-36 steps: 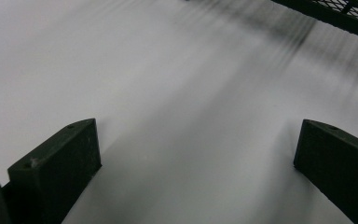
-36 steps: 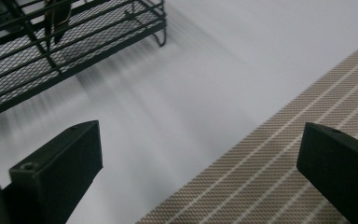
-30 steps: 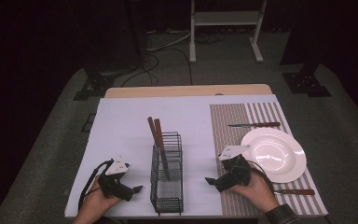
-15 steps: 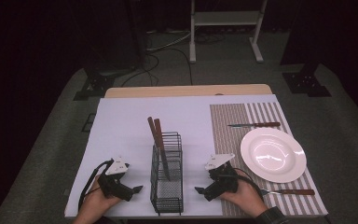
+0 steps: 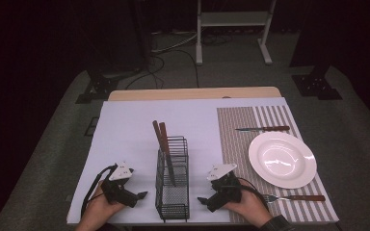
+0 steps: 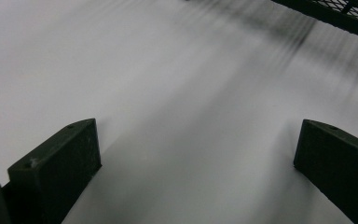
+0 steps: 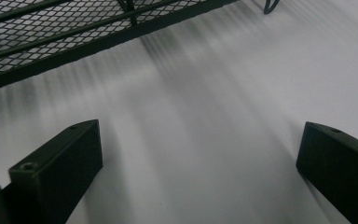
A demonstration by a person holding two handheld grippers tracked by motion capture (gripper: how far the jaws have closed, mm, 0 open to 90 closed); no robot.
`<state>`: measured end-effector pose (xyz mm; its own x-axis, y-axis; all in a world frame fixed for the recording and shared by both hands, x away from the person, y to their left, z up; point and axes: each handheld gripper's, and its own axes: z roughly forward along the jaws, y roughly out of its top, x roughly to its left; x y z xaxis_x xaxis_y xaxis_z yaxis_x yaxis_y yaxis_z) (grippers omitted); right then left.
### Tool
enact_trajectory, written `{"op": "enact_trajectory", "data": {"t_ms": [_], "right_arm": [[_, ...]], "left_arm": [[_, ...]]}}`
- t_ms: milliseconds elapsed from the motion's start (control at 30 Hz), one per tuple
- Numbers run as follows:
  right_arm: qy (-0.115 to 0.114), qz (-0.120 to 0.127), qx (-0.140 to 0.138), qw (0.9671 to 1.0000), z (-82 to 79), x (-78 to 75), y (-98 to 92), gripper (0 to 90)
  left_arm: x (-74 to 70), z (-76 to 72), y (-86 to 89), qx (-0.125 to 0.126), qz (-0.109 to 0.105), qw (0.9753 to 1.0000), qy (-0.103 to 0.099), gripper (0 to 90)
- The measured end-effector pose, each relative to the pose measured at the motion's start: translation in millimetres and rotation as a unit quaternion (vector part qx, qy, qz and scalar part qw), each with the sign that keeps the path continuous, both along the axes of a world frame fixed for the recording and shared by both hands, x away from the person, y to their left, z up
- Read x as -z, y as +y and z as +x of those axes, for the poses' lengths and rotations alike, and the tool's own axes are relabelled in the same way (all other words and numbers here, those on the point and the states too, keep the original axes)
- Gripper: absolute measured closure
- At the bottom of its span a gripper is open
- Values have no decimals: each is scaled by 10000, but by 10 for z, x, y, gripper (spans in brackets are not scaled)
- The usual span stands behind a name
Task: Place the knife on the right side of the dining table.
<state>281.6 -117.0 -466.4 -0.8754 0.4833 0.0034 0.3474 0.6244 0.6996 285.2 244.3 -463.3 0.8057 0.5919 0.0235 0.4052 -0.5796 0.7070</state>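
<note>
A black wire caddy (image 5: 173, 185) stands near the table's front edge, with two brown-handled utensils (image 5: 161, 142) leaning in it. My left gripper (image 5: 142, 195) rests on the white mat to the caddy's left, open and empty, its jaws wide apart over bare mat (image 6: 191, 140). My right gripper (image 5: 203, 200) rests just right of the caddy, open and empty too. The caddy's mesh base (image 7: 74, 32) crosses the top of the right gripper view. A white plate (image 5: 282, 160) sits on the striped placemat (image 5: 236, 130), with a knife (image 5: 262, 129) beyond it and a fork (image 5: 294, 197) in front.
The caddy's lower edge (image 6: 335, 18) shows at the top right of the left gripper view. The wooden table edge (image 5: 192, 94) runs along the back. Cables and a metal stand (image 5: 231, 24) lie on the dark floor beyond.
My right gripper has moved left from beside the plate to the caddy's right side and lowered to the mat. The left gripper has stayed put.
</note>
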Motion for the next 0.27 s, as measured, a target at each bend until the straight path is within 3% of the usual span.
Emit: {"op": "enact_trajectory", "data": {"t_ms": [267], "right_arm": [[9,12,8,10000,1,1,-1,0]], "left_arm": [[0,0,0,-2,-2,10000,3,0]]}}
